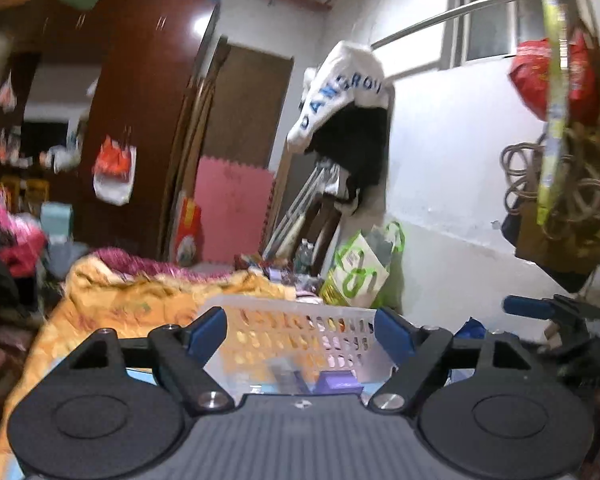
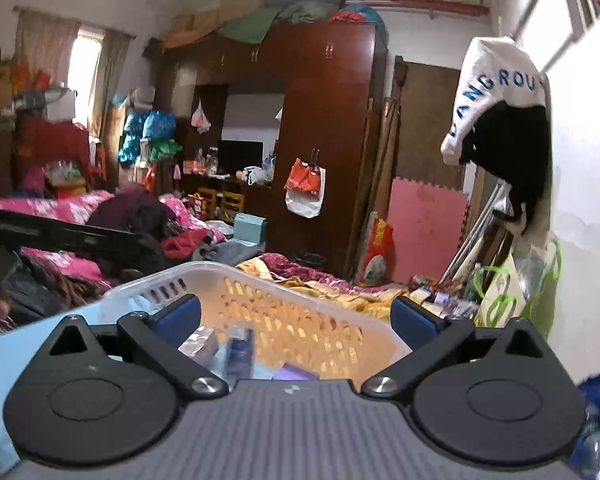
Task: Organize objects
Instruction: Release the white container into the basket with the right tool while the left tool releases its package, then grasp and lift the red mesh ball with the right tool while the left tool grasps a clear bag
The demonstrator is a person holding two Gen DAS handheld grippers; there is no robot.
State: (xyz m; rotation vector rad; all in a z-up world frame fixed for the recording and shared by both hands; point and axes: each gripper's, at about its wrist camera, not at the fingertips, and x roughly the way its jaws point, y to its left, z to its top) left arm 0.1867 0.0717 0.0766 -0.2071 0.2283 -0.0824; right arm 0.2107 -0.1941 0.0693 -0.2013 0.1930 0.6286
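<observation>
**Things are in the basket, and both grippers are let go**

The job looks a good way along. A few small things already lie inside the white basket (image 2: pixel 300 312). I can see a dark blue box (image 2: pixel 239 350), a purple box (image 2: pixel 296 372) and something shiny and crinkly (image 2: pixel 198 342). I cannot tell if more things wait outside the basket, because the pictures show no loose things near it. So I think most of the sorting is done, or maybe all of it.

The left gripper (image 1: pixel 300 332) has its jaws apart, and nothing is pinched in them. The right gripper (image 2: pixel 296 316) has its jaws wide apart too, and they hold nothing. Both point at the basket from just in front of it.

The basket is see-through white plastic with rows of little holes in its sides. It has a smooth rounded rim. It sits on a light blue top (image 2: pixel 16 360), close to a bed with a yellow blanket (image 1: pixel 140 300). The picture is a bit blurry, so the small things inside are hard to name.
</observation>
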